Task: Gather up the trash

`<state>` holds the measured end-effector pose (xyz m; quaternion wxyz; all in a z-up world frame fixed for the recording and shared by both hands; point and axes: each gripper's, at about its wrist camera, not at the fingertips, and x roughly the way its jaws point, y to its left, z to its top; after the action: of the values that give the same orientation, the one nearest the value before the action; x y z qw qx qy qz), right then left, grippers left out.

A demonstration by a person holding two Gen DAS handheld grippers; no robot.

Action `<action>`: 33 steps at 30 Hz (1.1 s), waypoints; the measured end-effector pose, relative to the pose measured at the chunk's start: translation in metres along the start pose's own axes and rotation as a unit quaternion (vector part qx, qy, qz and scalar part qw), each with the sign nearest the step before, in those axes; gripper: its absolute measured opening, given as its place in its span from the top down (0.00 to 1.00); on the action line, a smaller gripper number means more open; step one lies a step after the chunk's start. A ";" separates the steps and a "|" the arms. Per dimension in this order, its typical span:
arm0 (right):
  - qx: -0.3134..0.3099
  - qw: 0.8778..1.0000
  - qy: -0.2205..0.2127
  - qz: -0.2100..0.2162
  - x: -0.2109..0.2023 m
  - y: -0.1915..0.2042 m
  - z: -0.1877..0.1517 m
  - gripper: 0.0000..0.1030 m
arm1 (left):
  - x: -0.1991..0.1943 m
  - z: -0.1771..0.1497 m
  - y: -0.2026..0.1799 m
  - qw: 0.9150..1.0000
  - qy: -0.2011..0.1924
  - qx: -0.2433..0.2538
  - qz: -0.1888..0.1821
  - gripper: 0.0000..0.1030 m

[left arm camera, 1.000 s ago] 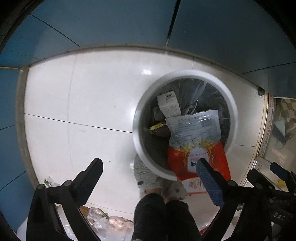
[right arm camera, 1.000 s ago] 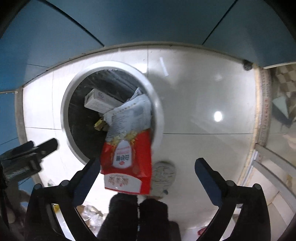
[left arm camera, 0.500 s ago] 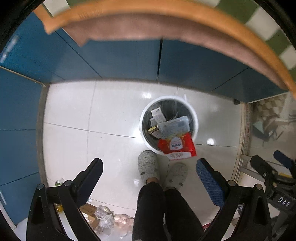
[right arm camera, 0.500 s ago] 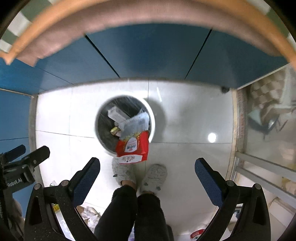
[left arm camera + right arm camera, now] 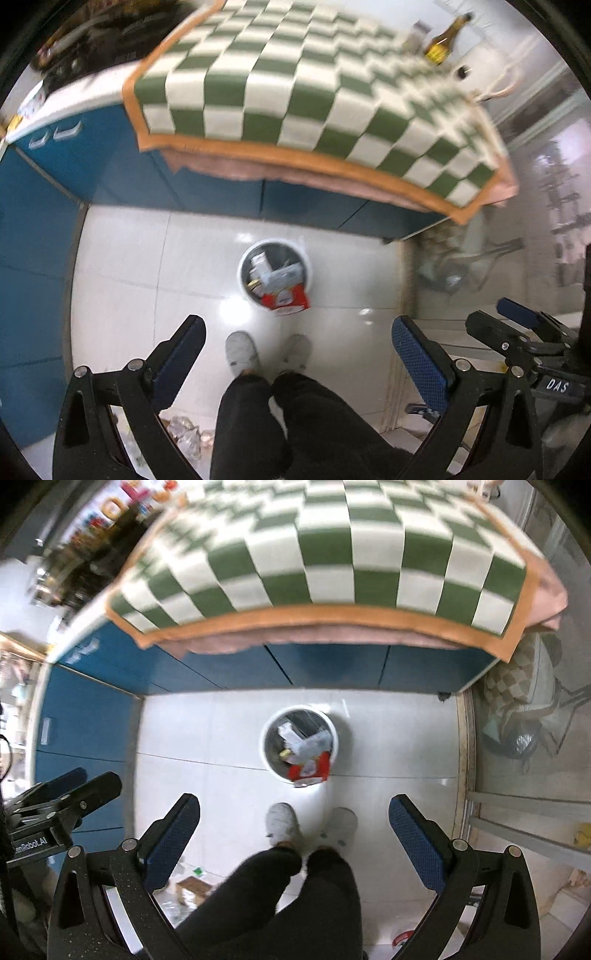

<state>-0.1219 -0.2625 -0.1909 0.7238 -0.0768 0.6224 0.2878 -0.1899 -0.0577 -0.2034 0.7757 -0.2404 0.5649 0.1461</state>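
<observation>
A white round trash bin stands on the white floor far below, also in the right wrist view. A red and white bag hangs over its near rim, with white boxes and wrappers inside. My left gripper is open and empty, high above the floor. My right gripper is open and empty at the same height. A green-and-white checked cloth covers the table top, and a brown bottle stands at its far end.
Blue cabinets run under the table and along the left. The person's legs and grey slippers stand before the bin. Loose wrappers and a cardboard piece lie on the floor near left.
Both grippers have risen far above the bin, which now looks small. The checked table top has come into view. The red bag stays over the bin's rim.
</observation>
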 end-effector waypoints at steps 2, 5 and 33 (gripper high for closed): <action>-0.003 1.000 -0.011 0.009 -0.029 0.010 -0.003 0.00 | -0.029 0.002 -0.003 1.000 -0.016 0.008 -0.014 0.00; -0.007 0.999 -0.033 0.036 -0.079 0.027 -0.006 0.00 | -0.067 0.002 -0.007 0.999 -0.038 0.015 -0.035 0.00; -0.027 0.994 -0.057 0.090 -0.196 0.078 -0.043 0.00 | -0.178 -0.034 -0.008 0.992 -0.074 0.020 -0.103 0.00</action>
<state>-0.2104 -0.2814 0.0041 0.7267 -0.0236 0.5765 0.3729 -0.2696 -0.0747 -0.0416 0.8311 -0.2702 0.4809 0.0710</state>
